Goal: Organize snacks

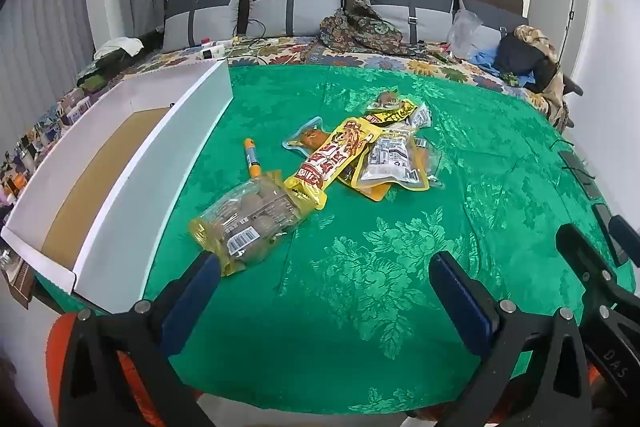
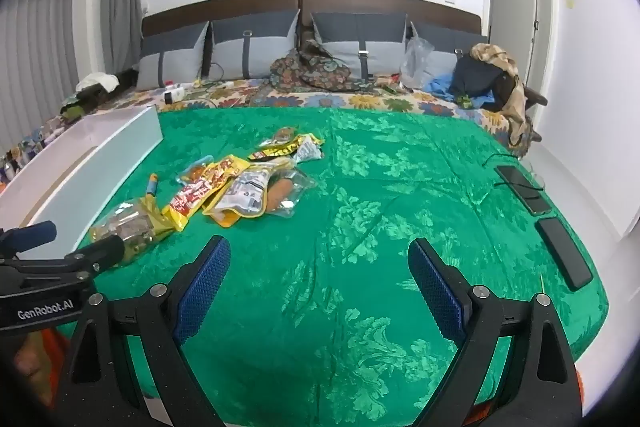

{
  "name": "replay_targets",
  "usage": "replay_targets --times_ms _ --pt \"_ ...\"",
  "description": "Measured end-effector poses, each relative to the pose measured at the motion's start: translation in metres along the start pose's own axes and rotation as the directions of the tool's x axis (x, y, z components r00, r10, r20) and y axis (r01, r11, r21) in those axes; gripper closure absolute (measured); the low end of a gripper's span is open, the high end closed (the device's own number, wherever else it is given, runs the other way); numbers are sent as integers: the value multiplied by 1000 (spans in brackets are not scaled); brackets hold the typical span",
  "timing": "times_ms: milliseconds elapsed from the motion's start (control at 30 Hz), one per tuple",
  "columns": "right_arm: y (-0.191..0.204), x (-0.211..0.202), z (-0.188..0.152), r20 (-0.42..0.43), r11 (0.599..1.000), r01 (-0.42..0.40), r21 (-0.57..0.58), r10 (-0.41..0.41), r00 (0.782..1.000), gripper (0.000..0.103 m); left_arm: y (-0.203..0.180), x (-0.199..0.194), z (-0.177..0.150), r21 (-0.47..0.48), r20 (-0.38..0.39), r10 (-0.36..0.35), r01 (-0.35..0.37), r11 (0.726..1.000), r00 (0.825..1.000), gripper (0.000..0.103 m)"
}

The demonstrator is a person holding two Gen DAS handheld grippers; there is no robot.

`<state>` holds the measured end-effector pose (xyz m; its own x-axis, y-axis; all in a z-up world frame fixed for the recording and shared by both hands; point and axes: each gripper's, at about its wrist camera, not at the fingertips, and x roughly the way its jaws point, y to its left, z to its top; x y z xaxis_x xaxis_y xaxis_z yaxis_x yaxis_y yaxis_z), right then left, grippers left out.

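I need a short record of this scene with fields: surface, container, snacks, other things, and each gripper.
surface: green cloth spread over a table
container: white box, at the left edge, no snack visible inside
snacks: pile of packets on the cloth; clear bag of round snacks nearest the box; small orange tube beside it
other things: two dark phones at the right edge
left gripper: open, holding nothing
right gripper: open, holding nothing

free: green cloth [image 2: 380, 187] right of snack pile [image 2: 240, 187] | obstacle: white box [image 1: 120, 163] left
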<state>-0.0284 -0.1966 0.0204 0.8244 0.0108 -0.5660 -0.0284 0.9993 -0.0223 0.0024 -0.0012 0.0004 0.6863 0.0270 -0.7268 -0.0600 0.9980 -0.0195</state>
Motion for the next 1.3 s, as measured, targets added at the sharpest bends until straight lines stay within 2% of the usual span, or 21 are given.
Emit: replay_targets --times_ms 200,467,1300 --pt "3 -2 -2 0 1000 5 -3 -5 1000 10 -7 -7 -9 39 28 12 -13 999 1000 0" --pt "17 -4 5 22 1000 5 -21 -5 1000 10 -6 -3 -9 51 11 12 -12 999 1000 0" --pt "13 -4 -6 26 1000 -7 -31 8 1000 10 -10 5 -15 71 -10 14 -13 997 1000 0"
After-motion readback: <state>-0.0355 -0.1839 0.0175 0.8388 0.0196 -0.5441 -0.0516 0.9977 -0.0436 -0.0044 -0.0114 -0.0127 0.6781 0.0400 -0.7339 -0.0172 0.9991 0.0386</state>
